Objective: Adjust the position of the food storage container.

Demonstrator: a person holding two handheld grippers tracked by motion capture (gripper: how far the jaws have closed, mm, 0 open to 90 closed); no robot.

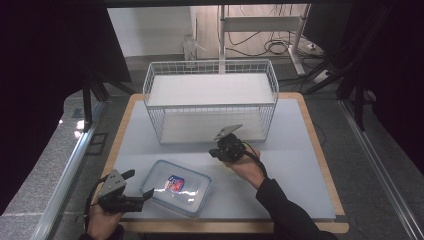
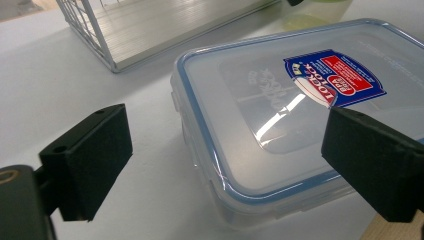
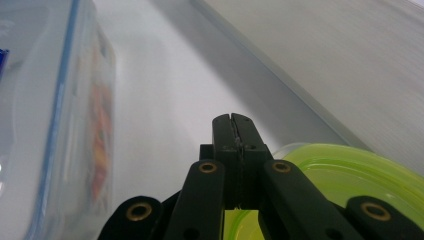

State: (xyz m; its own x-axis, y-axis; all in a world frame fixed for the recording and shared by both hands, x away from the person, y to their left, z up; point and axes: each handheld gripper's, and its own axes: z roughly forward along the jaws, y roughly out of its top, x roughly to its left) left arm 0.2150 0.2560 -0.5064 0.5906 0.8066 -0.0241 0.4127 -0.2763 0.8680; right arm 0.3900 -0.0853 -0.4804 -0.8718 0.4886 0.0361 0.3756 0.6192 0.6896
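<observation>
**Two grippers at a lidded container, wire basket behind**

The left gripper (image 1: 142, 196) rests at the near left of the table, its jaws spread wide and holding nothing. In the left gripper view its two black pads (image 2: 90, 155) stand on either side of the near corner of a clear plastic container (image 2: 295, 115), with no contact visible. The container lies flat on the pale table (image 1: 295, 160), its blue-rimmed lid clipped on and a red and blue label (image 1: 175, 183) on top.

The right gripper (image 1: 220, 151) hovers to the right of the container and just in front of the basket. Its jaws are pressed together with nothing between them, as the right gripper view shows (image 3: 234, 131). Below and to the right of those jaws lies a round yellow-green lid (image 3: 350, 175), with the container's side (image 3: 55, 125) close by on the left.

A white wire basket (image 1: 210, 102) stands at the far middle of the table, well apart from the container.
</observation>
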